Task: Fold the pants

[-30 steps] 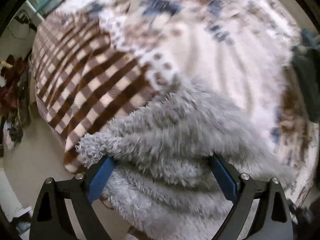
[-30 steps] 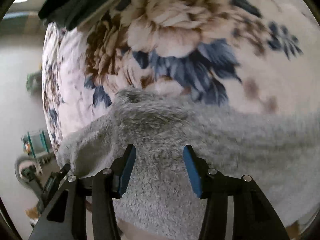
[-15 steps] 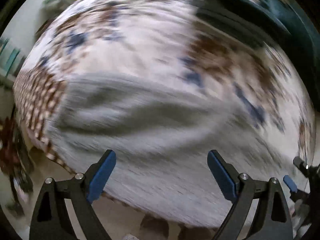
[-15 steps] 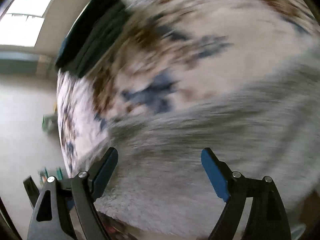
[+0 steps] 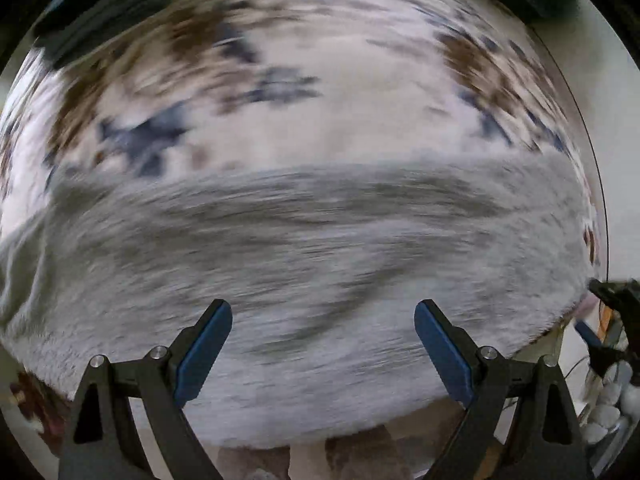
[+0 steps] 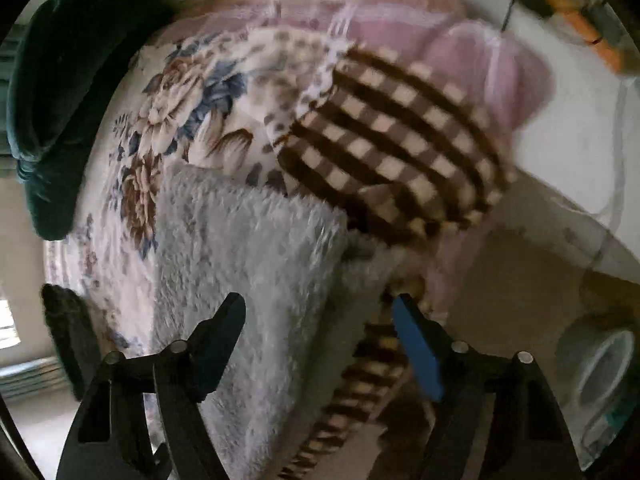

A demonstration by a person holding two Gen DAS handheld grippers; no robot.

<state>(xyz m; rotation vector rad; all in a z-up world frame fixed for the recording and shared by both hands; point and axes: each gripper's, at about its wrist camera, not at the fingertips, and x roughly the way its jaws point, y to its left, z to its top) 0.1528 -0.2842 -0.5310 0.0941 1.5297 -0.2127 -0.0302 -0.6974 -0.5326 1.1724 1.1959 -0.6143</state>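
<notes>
Both grippers, left (image 5: 323, 334) and right (image 6: 318, 330), have swung away, jaws spread, over one gray pants (image 5: 320, 248).

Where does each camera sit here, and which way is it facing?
Left wrist: on the left claw, looking along its open fingers over the grey fleece pants on the floral blanket; blurred.
Right wrist: on the right claw, open, facing the pants' edge, a brown checked blanket and a dark green cushion.
Shared: pants and floral blanket.
</notes>
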